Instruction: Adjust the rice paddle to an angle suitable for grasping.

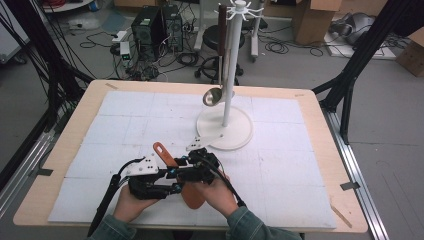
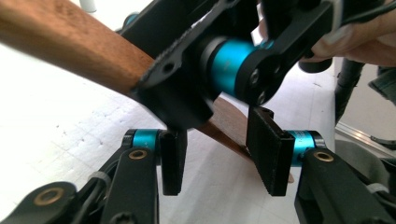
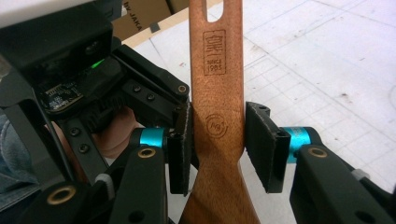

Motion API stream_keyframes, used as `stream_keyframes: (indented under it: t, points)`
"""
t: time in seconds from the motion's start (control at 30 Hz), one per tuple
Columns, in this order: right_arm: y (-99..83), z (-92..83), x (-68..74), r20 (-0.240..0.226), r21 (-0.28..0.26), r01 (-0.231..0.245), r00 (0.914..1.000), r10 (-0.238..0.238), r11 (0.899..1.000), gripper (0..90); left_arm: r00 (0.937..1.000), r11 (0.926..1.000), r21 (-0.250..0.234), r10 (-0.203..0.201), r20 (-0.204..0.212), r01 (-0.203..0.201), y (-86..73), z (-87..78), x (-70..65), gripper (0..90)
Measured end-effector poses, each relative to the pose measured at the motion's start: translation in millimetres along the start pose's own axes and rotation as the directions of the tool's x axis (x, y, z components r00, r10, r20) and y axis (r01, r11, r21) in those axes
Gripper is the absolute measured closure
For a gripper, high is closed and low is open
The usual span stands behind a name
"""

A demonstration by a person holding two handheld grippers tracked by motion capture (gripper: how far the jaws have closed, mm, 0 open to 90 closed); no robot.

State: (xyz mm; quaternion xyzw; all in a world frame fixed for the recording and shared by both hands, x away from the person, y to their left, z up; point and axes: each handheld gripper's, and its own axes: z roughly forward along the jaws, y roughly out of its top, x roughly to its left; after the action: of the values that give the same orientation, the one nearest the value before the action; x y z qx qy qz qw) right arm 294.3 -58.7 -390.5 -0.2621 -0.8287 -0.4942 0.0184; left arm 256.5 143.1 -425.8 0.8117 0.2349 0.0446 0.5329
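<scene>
Two black grippers (image 1: pixel 172 175) with turquoise collars, brass pivot screws, trailing black cables; grey-green sleeves (image 1: pixel 250 225) on the person

light: even, bright | shadows: soft | blur: close wooden handle (image 2: pixel 70 44) (perhaps motion) | glare: white mat (image 1: pixel 280 165)

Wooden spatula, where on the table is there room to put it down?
Bare white mat lies left of the stand and right of it, toward the table's edge. Crowded: around the stand's base, where a white tool lies, and around the wooden spatula.
</scene>
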Motion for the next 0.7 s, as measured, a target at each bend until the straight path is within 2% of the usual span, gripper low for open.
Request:
stream_keyframes:
  t: [0.3,0.53,0.7]
  points:
    - [1.6,1.2,-6.7,-0.063,0.01,-0.012,0.9979,0.013,1.0,66.2,0.9997,0.9998,0.006,0.019,0.013,-0.019,-0.1,-0.8,-0.1,59.1]
    - [6.1,-9.0,-6.0,-0.023,-0.033,0.008,0.9997,-0.009,0.999,67.3,0.9999,0.9999,0.002,0.014,0.006,-0.014,0.7,-2.6,2.2,58.8]
    - [8.0,-18.5,-6.3,-0.025,-0.073,-0.002,0.9997,0.0,0.997,68.0,1.0,0.9999,0.006,0.008,0.004,-0.008,0.7,-2.1,2.6,59.4]
